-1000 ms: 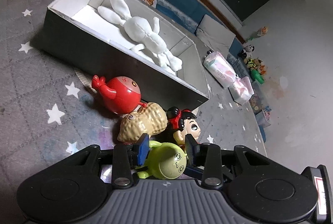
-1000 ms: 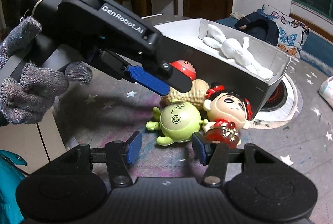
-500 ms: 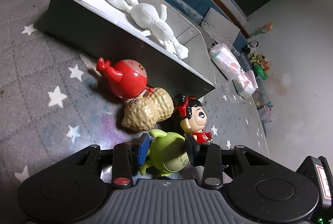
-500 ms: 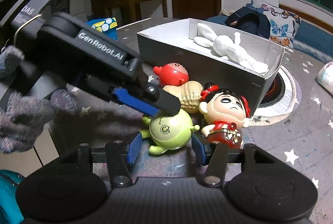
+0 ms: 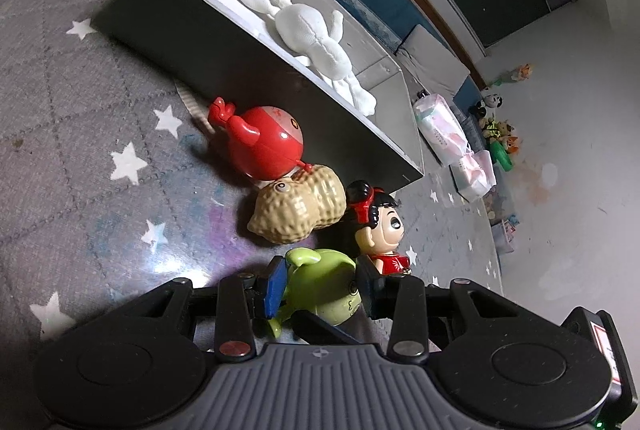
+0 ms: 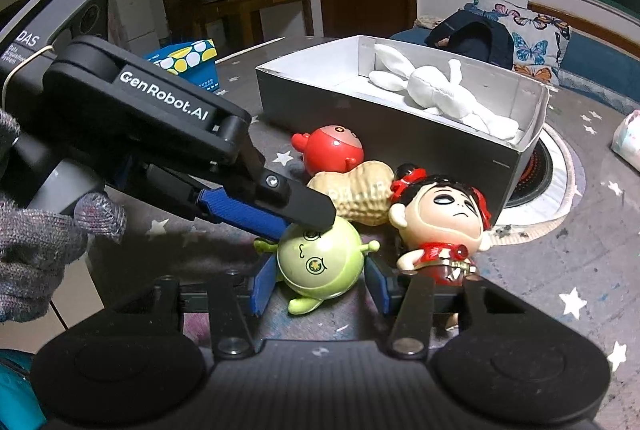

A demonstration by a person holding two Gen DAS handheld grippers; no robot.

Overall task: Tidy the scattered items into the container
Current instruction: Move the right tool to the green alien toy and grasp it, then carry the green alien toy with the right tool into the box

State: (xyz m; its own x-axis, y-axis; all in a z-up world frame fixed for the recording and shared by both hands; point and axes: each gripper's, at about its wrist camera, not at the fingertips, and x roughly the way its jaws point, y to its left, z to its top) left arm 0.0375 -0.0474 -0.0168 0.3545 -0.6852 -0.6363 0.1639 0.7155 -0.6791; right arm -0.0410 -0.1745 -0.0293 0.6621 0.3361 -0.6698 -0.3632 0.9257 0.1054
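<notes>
A grey box (image 5: pixel 224 42) (image 6: pixel 360 114) holds a white plush rabbit (image 5: pixel 304 26) (image 6: pixel 440 94). In front of it lie a red round toy (image 5: pixel 268 146) (image 6: pixel 332 150), a peanut toy (image 5: pixel 296 210) (image 6: pixel 360 190), a doll in a red dress (image 5: pixel 380 230) (image 6: pixel 444 226) and a green round toy (image 5: pixel 324 290) (image 6: pixel 320 262). My left gripper (image 5: pixel 320 286) comes from the left in the right wrist view, shut on the green toy. My right gripper (image 6: pixel 318 284) is open, its fingers on either side of the same green toy.
The toys lie on a grey star-patterned mat (image 5: pixel 80 150). A round white mat (image 6: pixel 552 190) shows behind the box. Tissue packs (image 5: pixel 440 130) lie past the box. A blue dotted box (image 6: pixel 188 58) stands at the back left. A gloved hand (image 6: pixel 36 246) holds the left gripper.
My left gripper has come down and closed around the green toy. My right gripper has moved forward until its open fingers flank the same toy.
</notes>
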